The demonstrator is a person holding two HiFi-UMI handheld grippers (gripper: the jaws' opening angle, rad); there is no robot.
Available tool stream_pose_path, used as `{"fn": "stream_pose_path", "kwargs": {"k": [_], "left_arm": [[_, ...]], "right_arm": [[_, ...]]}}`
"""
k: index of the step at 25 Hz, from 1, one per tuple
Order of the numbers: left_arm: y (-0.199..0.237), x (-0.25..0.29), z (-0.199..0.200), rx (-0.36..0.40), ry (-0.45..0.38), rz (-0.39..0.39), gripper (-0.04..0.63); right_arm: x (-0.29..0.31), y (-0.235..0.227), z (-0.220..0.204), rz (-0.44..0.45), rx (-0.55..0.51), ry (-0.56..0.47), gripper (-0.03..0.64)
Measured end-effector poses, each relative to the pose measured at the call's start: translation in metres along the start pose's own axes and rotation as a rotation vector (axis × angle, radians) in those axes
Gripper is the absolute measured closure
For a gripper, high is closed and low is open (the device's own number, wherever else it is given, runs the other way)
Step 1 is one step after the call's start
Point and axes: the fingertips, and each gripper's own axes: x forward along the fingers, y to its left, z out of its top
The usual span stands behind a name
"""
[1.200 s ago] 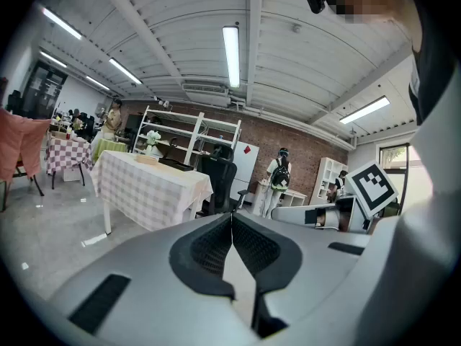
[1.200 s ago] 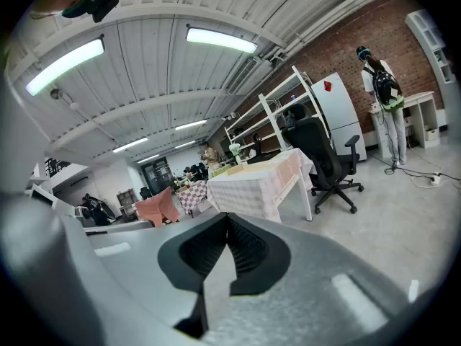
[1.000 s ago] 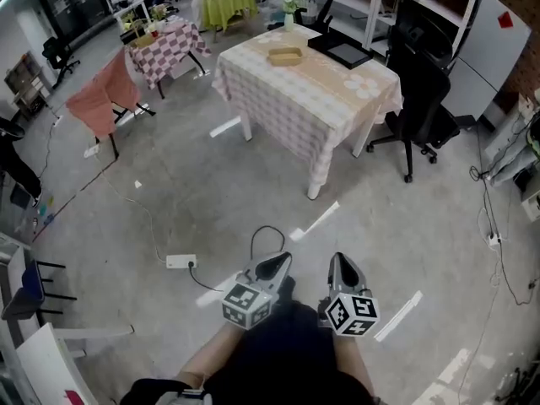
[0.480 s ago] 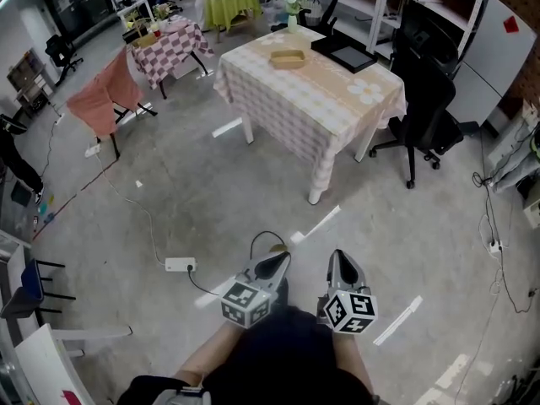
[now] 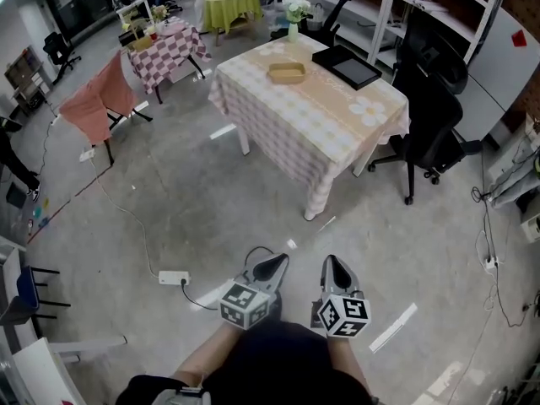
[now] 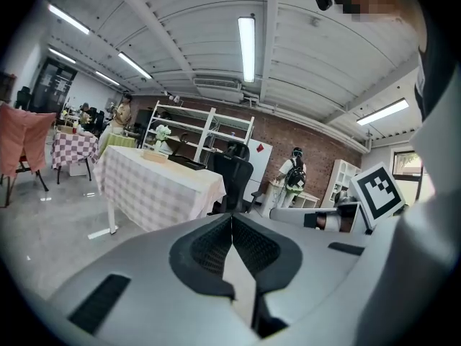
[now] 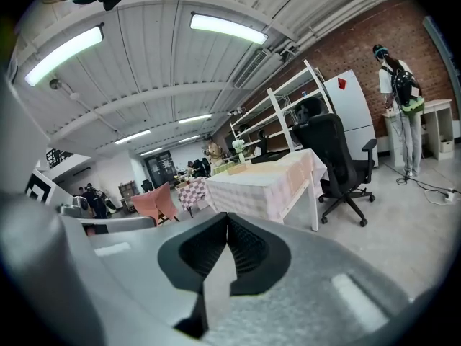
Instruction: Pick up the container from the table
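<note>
A shallow tan container (image 5: 287, 73) lies on the far part of a table with a checked cloth (image 5: 295, 112); it also shows small in the left gripper view as the container (image 6: 154, 157). My left gripper (image 5: 273, 265) and right gripper (image 5: 335, 268) are held low over the concrete floor, well short of the table. Both are shut with nothing between the jaws. The left gripper (image 6: 231, 218) and the right gripper (image 7: 227, 218) each show their pads pressed together.
On the table also lie a black flat tablet (image 5: 346, 66) and a vase of flowers (image 5: 293, 30). A black office chair (image 5: 430, 116) stands right of the table. A power strip (image 5: 173, 277) with cable lies on the floor at left. Further tables, chairs and shelving stand behind.
Both grippers have travelled forward across the floor toward the table, which now sits slightly closer and lower in the head view. The jaws stayed shut.
</note>
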Motion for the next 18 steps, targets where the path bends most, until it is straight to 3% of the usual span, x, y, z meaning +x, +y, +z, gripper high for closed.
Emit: {"fn": "stream_pose_path", "kwargs": {"k": [18], "left_arm": [[0.100,0.078,0.069,-0.025,0.020,0.002,0.584]], "right_arm": [[0.133,0.013,0.058,0.044,-0.030,0.013,0.611]]}}
